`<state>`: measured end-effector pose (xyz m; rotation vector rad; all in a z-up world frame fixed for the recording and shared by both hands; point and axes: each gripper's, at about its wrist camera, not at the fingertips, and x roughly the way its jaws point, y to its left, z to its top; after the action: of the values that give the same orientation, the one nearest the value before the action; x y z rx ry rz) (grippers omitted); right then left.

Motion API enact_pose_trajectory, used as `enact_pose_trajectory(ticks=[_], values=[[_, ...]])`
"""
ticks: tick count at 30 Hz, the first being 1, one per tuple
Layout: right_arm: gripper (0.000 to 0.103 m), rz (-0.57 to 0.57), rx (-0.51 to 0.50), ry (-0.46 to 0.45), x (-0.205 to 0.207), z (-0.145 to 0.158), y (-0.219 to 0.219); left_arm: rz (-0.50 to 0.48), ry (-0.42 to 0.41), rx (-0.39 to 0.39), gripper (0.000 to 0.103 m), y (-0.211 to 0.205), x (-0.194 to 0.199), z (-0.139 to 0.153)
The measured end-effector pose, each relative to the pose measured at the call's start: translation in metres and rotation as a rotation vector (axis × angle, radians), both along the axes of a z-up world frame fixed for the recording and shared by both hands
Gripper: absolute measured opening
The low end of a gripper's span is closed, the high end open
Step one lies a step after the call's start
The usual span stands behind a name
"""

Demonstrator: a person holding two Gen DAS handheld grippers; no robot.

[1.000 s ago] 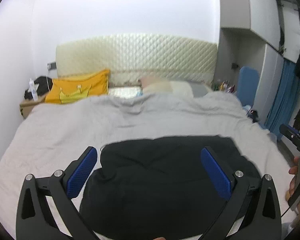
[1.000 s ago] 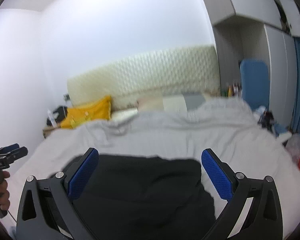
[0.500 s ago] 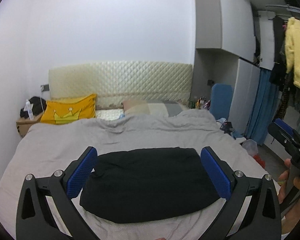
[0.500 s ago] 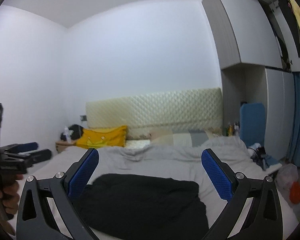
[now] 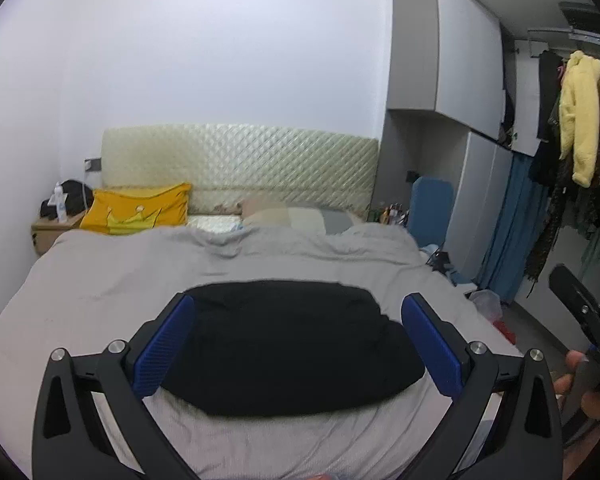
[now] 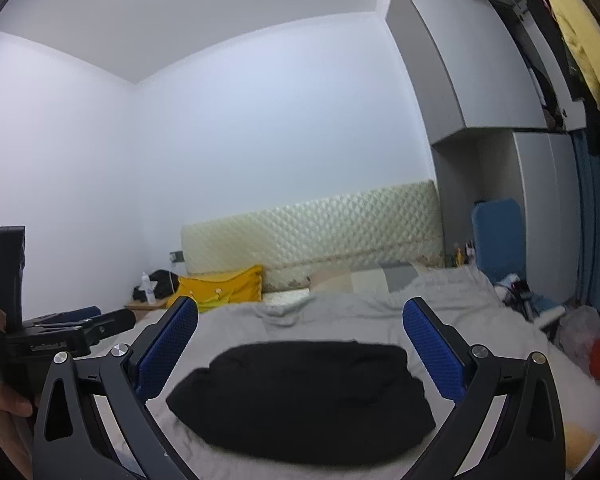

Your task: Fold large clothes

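Pulled farther back and higher than a second ago; left gripper (image 5: 298, 334) and right gripper (image 6: 300, 342) both released, holding nothing. Black garment (image 5: 288, 344) folded compact, lying on grey bedcover (image 5: 100, 280), near foot.

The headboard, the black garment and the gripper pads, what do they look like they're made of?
Headboard: padded, probably faux leather; cream, diamond-quilted, with a slight sheen.
Black garment: soft matte cloth, possibly knit or fleece; it lies in a thick rounded fold on the grey bedcover and reflects nothing.
Pads of the left gripper: blue, likely rubber or textured plastic, given the fine ribbing.
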<state>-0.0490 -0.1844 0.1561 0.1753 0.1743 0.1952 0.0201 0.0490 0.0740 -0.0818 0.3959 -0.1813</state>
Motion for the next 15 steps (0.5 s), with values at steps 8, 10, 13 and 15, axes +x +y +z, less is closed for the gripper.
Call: enact_pose_trajectory(ticks=[8,10,13,15], values=[[0.103,-0.008,-0.011,0.072,-0.005,-0.026,0.008,0.033,0.063,0.015,0.103,-0.001,-0.008,-0.033],[0.103,0.001,-0.018,0.094,-0.003,-0.032,0.013,0.050,0.077,0.018,0.103,0.000,-0.010,-0.040],[0.103,0.019,-0.046,0.117,-0.004,-0.044,0.025,0.047,0.102,0.026,0.103,-0.001,-0.010,-0.051],[0.103,0.031,-0.048,0.141,-0.002,-0.053,0.030,0.043,0.108,0.028,0.103,-0.002,-0.011,-0.055]])
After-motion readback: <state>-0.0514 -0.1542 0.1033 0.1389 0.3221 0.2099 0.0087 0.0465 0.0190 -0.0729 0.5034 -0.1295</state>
